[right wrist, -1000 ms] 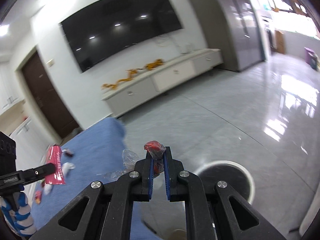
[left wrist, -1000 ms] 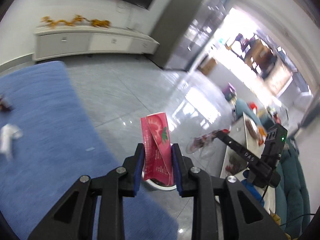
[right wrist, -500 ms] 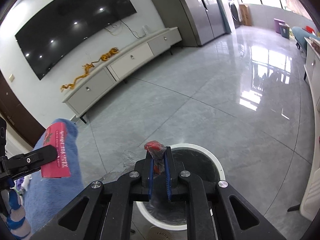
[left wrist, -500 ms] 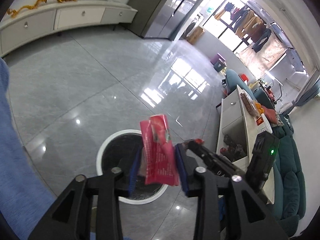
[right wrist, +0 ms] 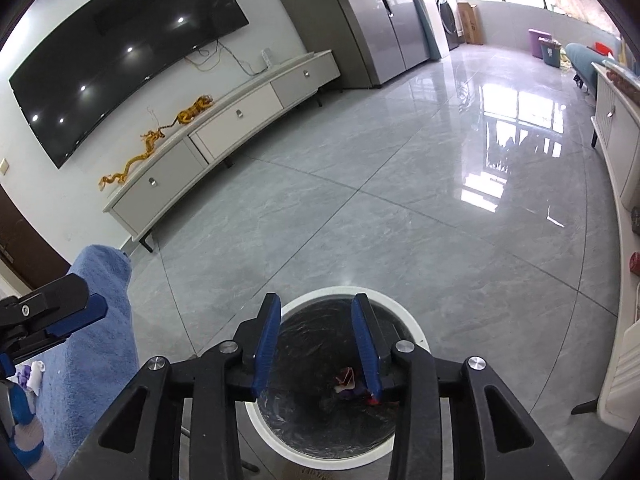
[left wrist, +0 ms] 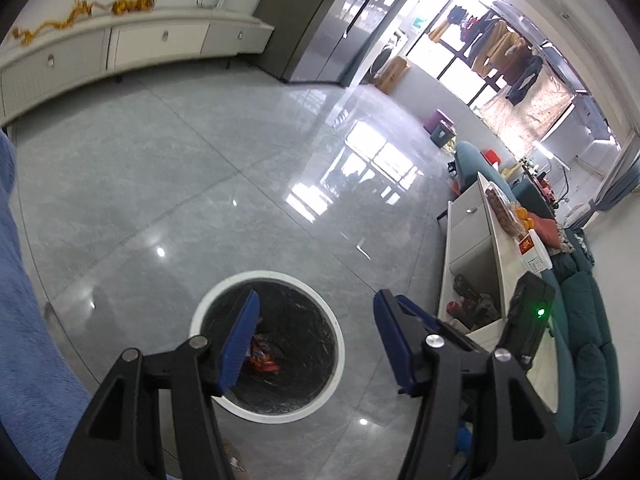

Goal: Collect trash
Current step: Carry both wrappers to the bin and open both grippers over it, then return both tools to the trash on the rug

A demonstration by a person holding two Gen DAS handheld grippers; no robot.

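- No text, brand or number can be read in full in either wrist view.
- Green sign (left wrist: 418,22) on the far wall by the bright windows: a marking is seen, but its characters are not resolved.
- Red-and-white box (left wrist: 530,248) on top of the white cabinet (left wrist: 468,236): red print is noted, too small to be read.
- TV (right wrist: 120,60) on the wall: a small logo is seen on the lower bezel, not legible.
- Lettering (right wrist: 308,473) at the bottom edge, below the trash bin (right wrist: 416,336): cut off by the frame and unreadable; its carrier cannot be told.
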